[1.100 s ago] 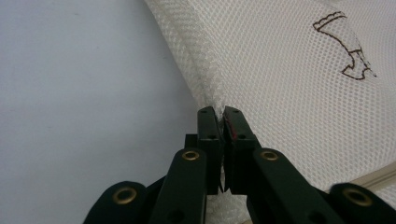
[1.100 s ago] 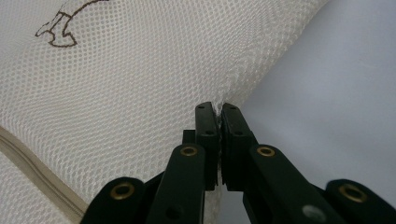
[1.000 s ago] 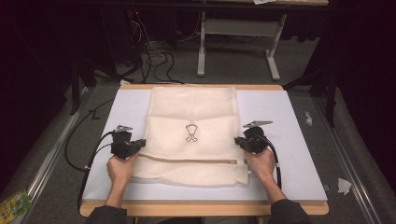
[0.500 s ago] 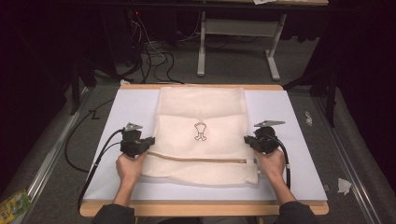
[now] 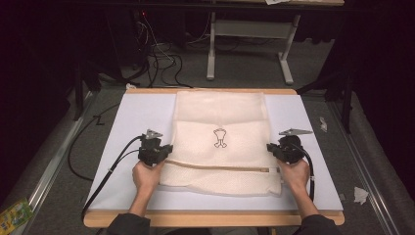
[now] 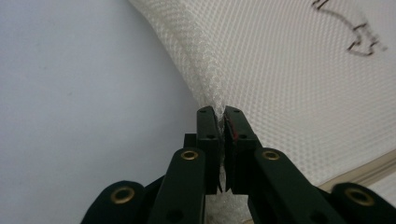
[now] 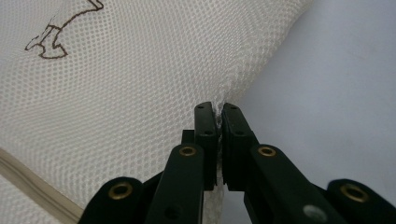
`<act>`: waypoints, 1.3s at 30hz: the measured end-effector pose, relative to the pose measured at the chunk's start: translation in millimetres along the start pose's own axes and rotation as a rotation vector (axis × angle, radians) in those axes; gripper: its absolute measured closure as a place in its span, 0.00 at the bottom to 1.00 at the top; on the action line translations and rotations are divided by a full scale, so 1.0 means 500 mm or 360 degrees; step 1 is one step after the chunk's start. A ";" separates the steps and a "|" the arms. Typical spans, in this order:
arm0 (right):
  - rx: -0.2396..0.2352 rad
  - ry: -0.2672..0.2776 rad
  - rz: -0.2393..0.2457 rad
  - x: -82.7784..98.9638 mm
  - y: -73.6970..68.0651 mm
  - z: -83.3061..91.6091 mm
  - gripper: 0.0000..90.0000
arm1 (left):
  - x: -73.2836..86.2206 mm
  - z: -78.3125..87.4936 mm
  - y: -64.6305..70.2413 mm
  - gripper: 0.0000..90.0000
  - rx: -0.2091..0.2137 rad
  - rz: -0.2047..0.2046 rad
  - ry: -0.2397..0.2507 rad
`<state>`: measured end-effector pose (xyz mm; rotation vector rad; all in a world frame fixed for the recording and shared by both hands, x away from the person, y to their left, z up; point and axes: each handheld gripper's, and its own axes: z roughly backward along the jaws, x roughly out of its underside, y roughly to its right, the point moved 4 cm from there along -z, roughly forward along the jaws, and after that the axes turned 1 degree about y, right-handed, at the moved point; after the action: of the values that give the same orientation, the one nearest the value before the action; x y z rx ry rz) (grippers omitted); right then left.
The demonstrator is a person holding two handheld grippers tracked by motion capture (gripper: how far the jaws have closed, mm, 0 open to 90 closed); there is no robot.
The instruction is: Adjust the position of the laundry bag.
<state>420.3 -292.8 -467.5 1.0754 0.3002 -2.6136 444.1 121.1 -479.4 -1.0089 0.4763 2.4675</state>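
Observation:
A cream mesh bag (image 5: 220, 117) lies flat on the white table top (image 5: 132, 117), with a small brown emblem (image 5: 219, 138) in its middle and a beige zip band (image 5: 215, 166) across its near part. My left gripper (image 5: 164, 152) is shut on the bag's left edge; in the left gripper view (image 6: 220, 112) the mesh bunches between the closed jaws. On the opposite side, my right gripper (image 5: 271, 149) is shut on the right edge, the fabric pinched between its jaws (image 7: 217, 108). A hand holds each gripper from the near side.
The table's wooden front edge (image 5: 210, 219) runs along the bottom. Black cables (image 5: 105, 171) trail off the left side. A white table frame (image 5: 244, 44) and more cables stand on the floor beyond. Paper scraps (image 5: 359, 195) lie at the right, a green packet (image 5: 14, 213) at the lower left.
Both grippers have slid to the right across the table, and the bag, held at both edges, has shifted right with them.

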 end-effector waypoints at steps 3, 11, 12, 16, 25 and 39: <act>0.0022 -0.0039 0.0023 0.010 -0.002 -0.011 0.97 | 0.006 -0.005 0.003 0.95 -0.0028 -0.0040 -0.0009; 0.0023 -0.0049 0.0011 0.013 -0.003 -0.015 0.95 | 0.010 -0.005 0.003 0.93 -0.0058 -0.0078 -0.0022; 0.0023 -0.0051 0.0012 0.013 -0.003 -0.015 0.95 | 0.011 -0.004 0.003 0.93 -0.0059 -0.0090 -0.0021; 0.0025 -0.0058 0.0022 0.013 -0.006 -0.016 0.95 | 0.014 -0.005 0.002 0.92 -0.0063 -0.0106 -0.0014; 0.0042 -0.0024 0.0017 0.019 -0.008 -0.020 0.91 | 0.017 0.004 -0.001 0.80 -0.0129 -0.0169 0.0060; 0.0063 0.0082 0.0039 0.023 -0.022 0.003 0.66 | 0.024 0.042 0.034 0.57 -0.0067 -0.0201 0.0212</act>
<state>407.6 -285.2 -474.0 1.1539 0.2466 -2.5834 415.7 119.4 -471.4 -1.1881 0.3907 2.3177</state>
